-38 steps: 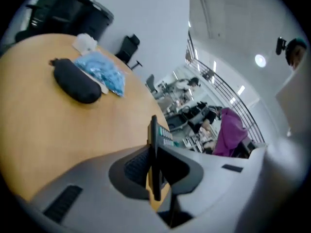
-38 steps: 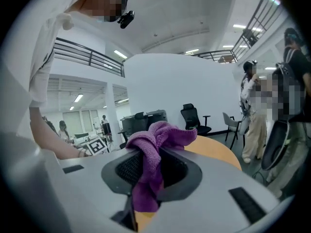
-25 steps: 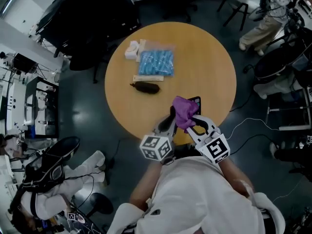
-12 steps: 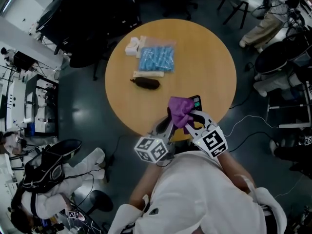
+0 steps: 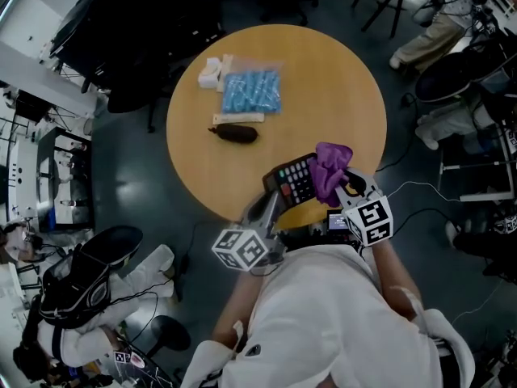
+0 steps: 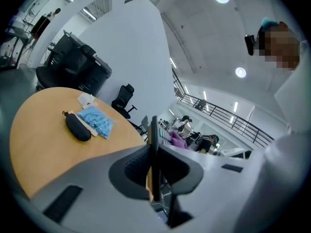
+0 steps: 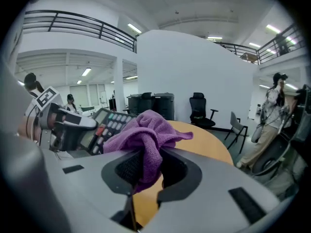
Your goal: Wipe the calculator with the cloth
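Holding the calculator (image 5: 295,180) near the table's near edge is the left gripper (image 5: 271,199), its fingers (image 6: 129,171) closed narrowly on the lower-left edge, key face tilted up.
- Calculator, head view: dark body, rows of pale keys, a few coloured keys at the right end.
- Calculator, left gripper view: seen edge-on only, a thin dark upright line (image 6: 153,144) pinched between the fingers; no keys visible.
- Calculator, right gripper view: key face and display (image 7: 108,125) visible, with the left gripper (image 7: 68,123) clamped on it.
- Cloth (image 5: 331,168): purple, bunched, gripped by the right gripper (image 5: 343,186), whose fingers (image 7: 124,169) are pressed onto a hanging fold (image 7: 146,144); the bunch lies against the calculator's right end in the head view. The left gripper view shows only a scrap of purple (image 6: 177,141) beyond the calculator.
- Table (image 5: 339,87): round, wooden.
- Far side of the table: dark pouch (image 5: 235,133), pale strip (image 5: 238,118), blue packet (image 5: 251,93), white box (image 5: 212,73), well apart from the calculator. The left gripper view shows the pouch (image 6: 77,126) just beside the packet (image 6: 97,122); the right gripper view shows none of them.
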Tool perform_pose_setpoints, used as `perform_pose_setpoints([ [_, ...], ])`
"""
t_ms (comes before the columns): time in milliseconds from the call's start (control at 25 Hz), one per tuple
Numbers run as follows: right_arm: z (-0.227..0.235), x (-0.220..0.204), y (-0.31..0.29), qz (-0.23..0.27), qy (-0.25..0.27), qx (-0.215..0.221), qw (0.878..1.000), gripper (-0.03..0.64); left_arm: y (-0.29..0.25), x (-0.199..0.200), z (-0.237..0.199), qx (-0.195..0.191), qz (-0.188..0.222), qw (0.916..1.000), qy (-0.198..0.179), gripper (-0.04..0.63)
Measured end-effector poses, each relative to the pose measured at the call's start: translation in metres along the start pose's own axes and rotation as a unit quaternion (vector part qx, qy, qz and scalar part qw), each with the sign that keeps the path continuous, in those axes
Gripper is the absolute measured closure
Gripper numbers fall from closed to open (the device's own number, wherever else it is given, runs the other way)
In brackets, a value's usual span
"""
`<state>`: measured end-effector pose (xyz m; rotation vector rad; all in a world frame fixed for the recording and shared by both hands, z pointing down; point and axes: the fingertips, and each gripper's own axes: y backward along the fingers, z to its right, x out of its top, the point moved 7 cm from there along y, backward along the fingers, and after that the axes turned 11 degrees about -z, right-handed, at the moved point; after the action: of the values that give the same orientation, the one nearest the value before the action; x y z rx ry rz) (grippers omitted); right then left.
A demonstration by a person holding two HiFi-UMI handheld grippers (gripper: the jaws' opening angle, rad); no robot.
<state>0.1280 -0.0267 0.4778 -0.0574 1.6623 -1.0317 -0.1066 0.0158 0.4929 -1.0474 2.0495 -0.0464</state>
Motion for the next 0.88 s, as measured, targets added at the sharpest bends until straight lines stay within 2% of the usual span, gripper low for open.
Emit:
perform_pose_setpoints([
  [120, 0.02, -0.009, 0.011, 0.002, -0.018, -0.034, 0.999, 0.531, 0.0, 0.004, -0.007, 0.01, 0.006, 0.9999, 0.0, 0.546],
  [240, 0.018, -0.004, 0.027, 0.022, -0.016, -0.035, 0.999, 0.531, -0.002, 0.005, -0.017, 0.024, 0.008, 0.9996, 0.015, 0.546],
  [320, -0.002, 0.004, 0.032, 0.042, 0.0, -0.004, 0.999, 0.531, -0.007, 0.004, -0.023, 0.03, 0.005, 0.9991, 0.03, 0.546],
  [440, -0.05, 0.017, 0.029, 0.069, 0.032, 0.064, 0.995, 0.531, -0.016, 0.002, -0.022, 0.028, 0.0, 0.9988, 0.04, 0.546],
  [520, -0.077, 0.021, 0.018, 0.07, 0.055, 0.1, 0.991, 0.531, -0.021, 0.004, -0.013, 0.015, -0.001, 0.9992, 0.036, 0.546],
  [600, -0.091, 0.021, 0.007, 0.064, 0.067, 0.118, 0.989, 0.531, -0.024, 0.005, -0.003, -0.003, -0.002, 0.9996, 0.029, 0.546],
  [680, -0.09, 0.02, -0.001, 0.056, 0.065, 0.117, 0.989, 0.531, -0.024, 0.007, 0.005, -0.017, -0.004, 0.9995, 0.024, 0.546],
  [880, -0.058, 0.012, -0.001, 0.053, 0.031, 0.082, 0.995, 0.531, -0.019, 0.001, 0.006, -0.023, -0.009, 0.9991, 0.033, 0.546],
])
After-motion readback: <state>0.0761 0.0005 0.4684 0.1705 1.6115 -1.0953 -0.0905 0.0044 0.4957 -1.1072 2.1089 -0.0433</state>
